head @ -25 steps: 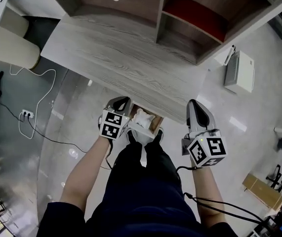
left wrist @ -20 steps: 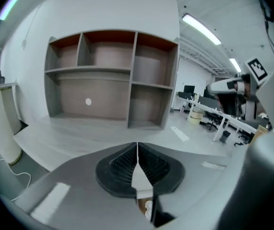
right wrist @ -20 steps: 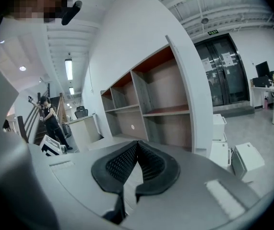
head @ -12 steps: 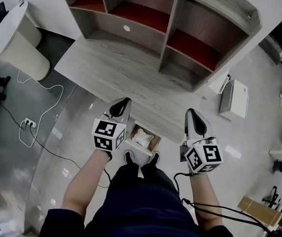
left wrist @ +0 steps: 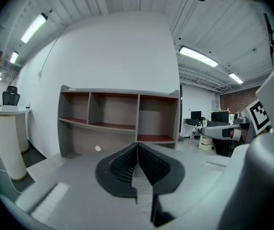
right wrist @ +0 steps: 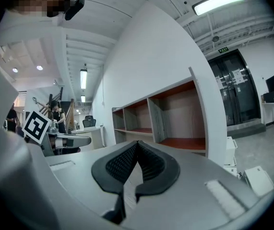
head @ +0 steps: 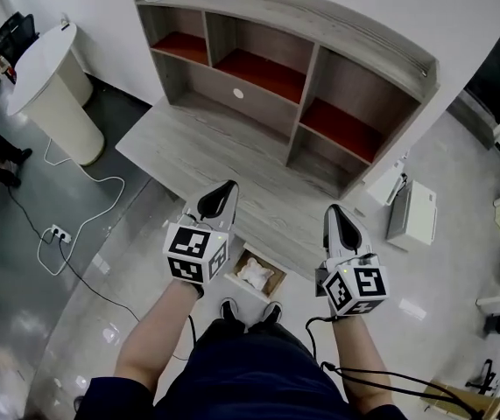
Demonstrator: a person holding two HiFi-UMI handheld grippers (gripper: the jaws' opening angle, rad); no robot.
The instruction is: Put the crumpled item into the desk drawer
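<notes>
Crumpled white item (head: pixel 255 274) lies in the open drawer (head: pixel 278 279) under the near edge of the desk surface (head: pixel 223 160), between the left gripper (head: pixel 218 199) and right gripper (head: pixel 343 226), whose fingers (left wrist: pixel 123 165) are pressed together, holding nothing.

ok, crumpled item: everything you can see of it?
The crumpled item is a white wad, wrinkled like paper or thin cloth; which one is unclear at this size. It lies loose inside the open desk drawer, on its brown bottom, below the front edge of the desk. Nothing grips it: the left gripper and right gripper are shut, empty, above the desk.
</notes>
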